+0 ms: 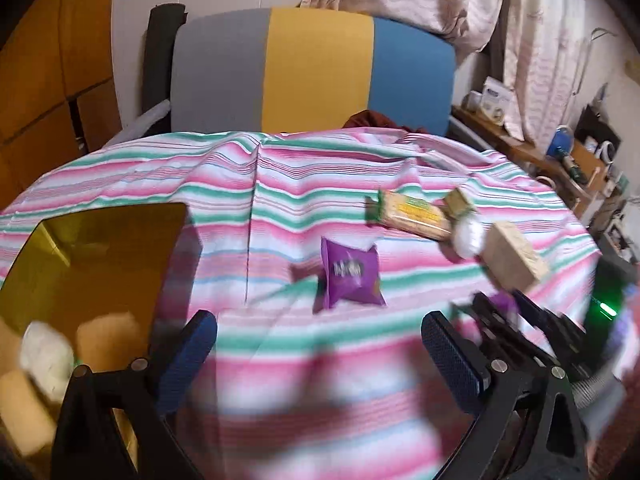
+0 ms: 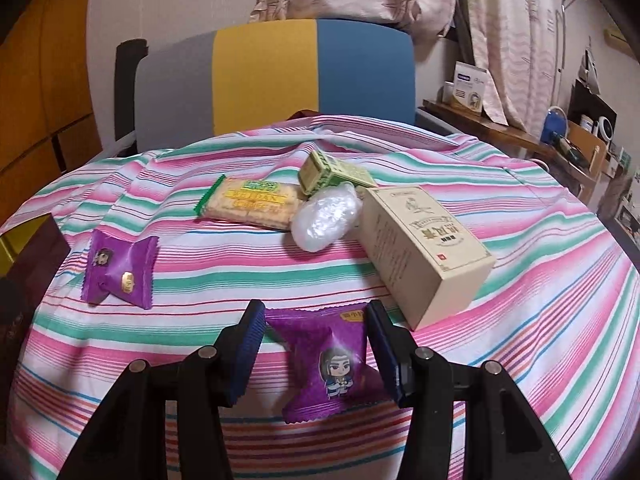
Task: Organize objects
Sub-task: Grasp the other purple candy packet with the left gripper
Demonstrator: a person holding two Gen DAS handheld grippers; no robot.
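Note:
My right gripper (image 2: 316, 316) is shut on a purple snack packet (image 2: 324, 360) with a cartoon figure, low over the striped cloth (image 2: 540, 280). A second purple packet (image 2: 120, 270) lies to its left. Further back sit a cracker packet (image 2: 252, 202), a small green box (image 2: 332, 176), a white plastic bag (image 2: 324, 220) and a beige carton (image 2: 420, 248). The left wrist view is blurred. There my left gripper (image 1: 324, 356) stands open with nothing in it, short of the loose purple packet (image 1: 350, 274). A gold-lined box (image 1: 96, 264) with several items inside is at its left.
A chair (image 2: 272, 76) with a grey, yellow and blue back stands behind the table. Curtains (image 2: 520, 40) hang beyond it. A cluttered wooden shelf (image 2: 520, 136) runs along the right, and wooden cabinets (image 1: 48, 80) stand at the left.

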